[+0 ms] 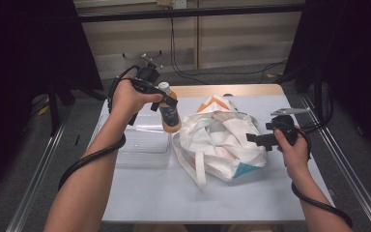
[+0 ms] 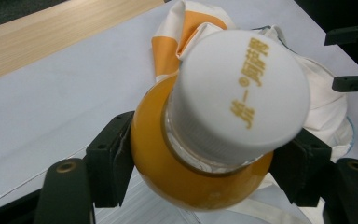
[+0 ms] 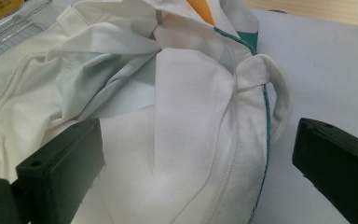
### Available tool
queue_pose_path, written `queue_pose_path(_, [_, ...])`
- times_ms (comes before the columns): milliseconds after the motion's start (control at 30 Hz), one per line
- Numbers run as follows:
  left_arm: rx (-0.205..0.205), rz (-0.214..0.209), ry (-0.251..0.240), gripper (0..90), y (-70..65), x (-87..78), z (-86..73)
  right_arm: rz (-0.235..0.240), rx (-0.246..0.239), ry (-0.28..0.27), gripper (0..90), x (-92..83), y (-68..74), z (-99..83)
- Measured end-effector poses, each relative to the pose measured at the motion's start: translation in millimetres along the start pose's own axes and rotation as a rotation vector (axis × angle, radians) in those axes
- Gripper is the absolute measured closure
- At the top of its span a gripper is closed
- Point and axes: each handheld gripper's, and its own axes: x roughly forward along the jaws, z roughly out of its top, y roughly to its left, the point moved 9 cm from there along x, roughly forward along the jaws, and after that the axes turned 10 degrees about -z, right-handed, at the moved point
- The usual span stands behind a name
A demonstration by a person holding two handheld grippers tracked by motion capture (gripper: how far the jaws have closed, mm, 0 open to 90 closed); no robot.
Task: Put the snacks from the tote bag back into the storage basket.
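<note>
The left gripper is being held above the far left part of the table, and its two black jaws are being pressed against the neck of an orange bottle, one on each side. In the left gripper view the same gripper is seen clamped on the bottle just under its white cap, on which gold lettering is printed. In the high view the bottle is being held upright, its base at the far right corner of a clear plastic container; whether it is resting on anything cannot be told. The left hand is being wrapped around the gripper's body, and a black cable is being trailed along the forearm.

The right gripper is being held at the right side of a crumpled white cloth bag, its jaws pointed leftward at the fabric. In the right gripper view the gripper is shown with its jaws standing apart, and a fold of the bag, edged with teal stitching, is lying between them; no grip on the cloth is seen. The right hand is being closed around the gripper's handle.

The bag is lying in the middle of the white table, just beside the container, and orange and teal patches are being shown on it.
</note>
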Motion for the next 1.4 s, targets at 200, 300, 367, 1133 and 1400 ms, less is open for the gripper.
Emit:
queue_pose_path(200, [-0.018, 0.013, -0.005, 30.3, 7.9, -2.1, -2.0, 0.006, -0.004, -0.005, 1.6, -0.8, 2.9, 1.9])
queue_pose_path(300, [-0.015, 0.025, 0.0, 30.3, 12.7, -2.7, -3.5, 0.006, -0.005, -0.005, 1.6, -0.4, 3.0, 1.6])
queue_pose_path(367, [-0.023, 0.023, 0.003, 30.3, 15.3, -2.1, -5.0, 0.007, -0.002, -0.004, 1.6, -0.2, 3.0, 1.4])
queue_pose_path(1133, [-0.02, 0.056, 0.015, 30.3, 33.1, -4.0, -11.5, 0.017, 0.001, -0.005, 1.7, 1.3, 4.5, 1.8])
queue_pose_path(1400, [-0.02, 0.063, 0.017, 30.3, 37.5, -4.6, -14.5, 0.018, 0.004, -0.002, 1.7, 1.6, 5.4, 1.6])
